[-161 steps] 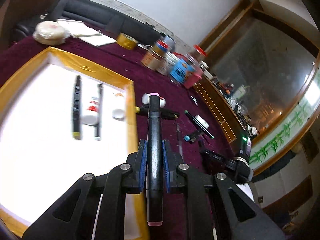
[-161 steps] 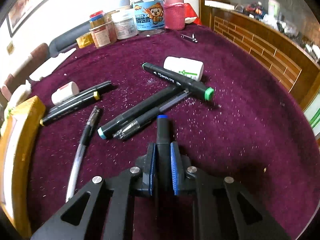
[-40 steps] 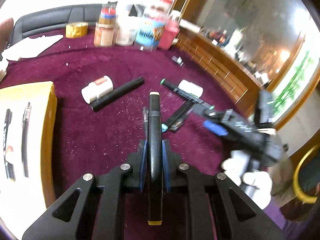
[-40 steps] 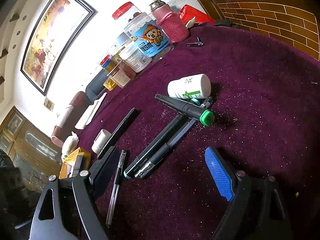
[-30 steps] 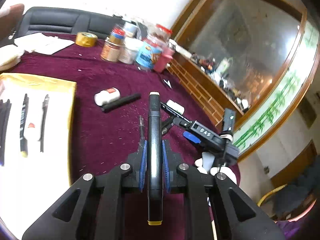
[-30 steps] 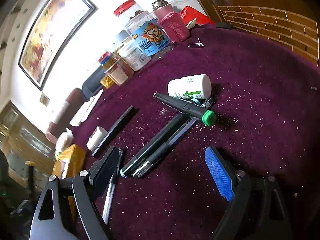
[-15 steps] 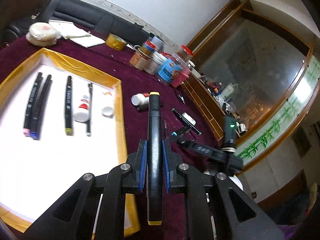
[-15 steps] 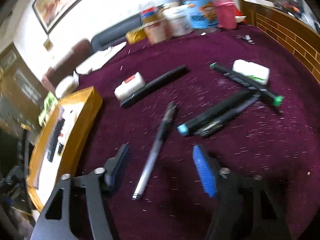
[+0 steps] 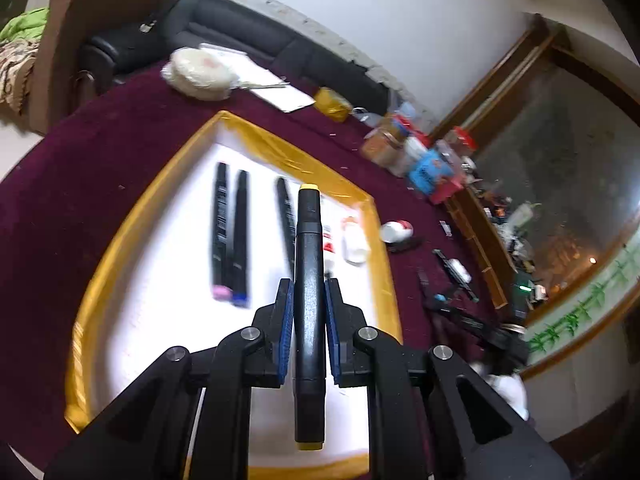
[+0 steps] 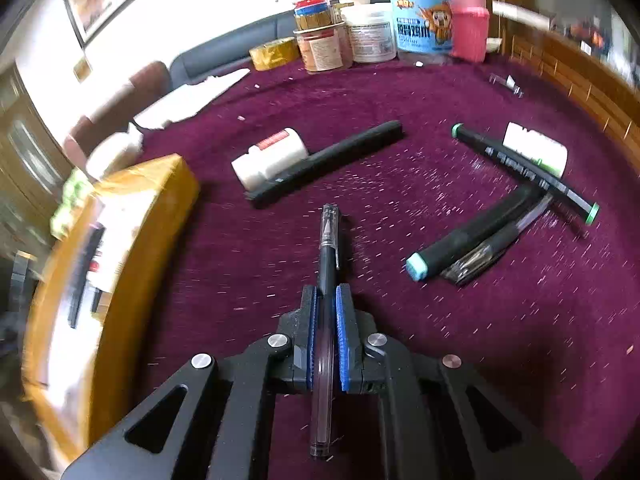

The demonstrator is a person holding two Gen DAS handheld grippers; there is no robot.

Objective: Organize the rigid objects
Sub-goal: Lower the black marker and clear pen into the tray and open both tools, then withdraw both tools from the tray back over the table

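My left gripper is shut on a black marker with yellow ends and holds it above the yellow-rimmed white tray. In the tray lie several black markers and small white items. My right gripper is shut on a clear gel pen over the maroon tablecloth. On the cloth lie a white bottle, a black marker, a green-capped marker, a teal-capped marker, another clear pen and a white tube.
Jars and tins and a yellow tape roll stand at the table's far edge. The tray's side is at the left in the right wrist view. A wooden rail borders the right. Papers and a white round pack lie beyond the tray.
My right gripper has closed on the clear gel pen, which it straddled open half a second ago. My left gripper has carried the yellow-ended marker over the tray.
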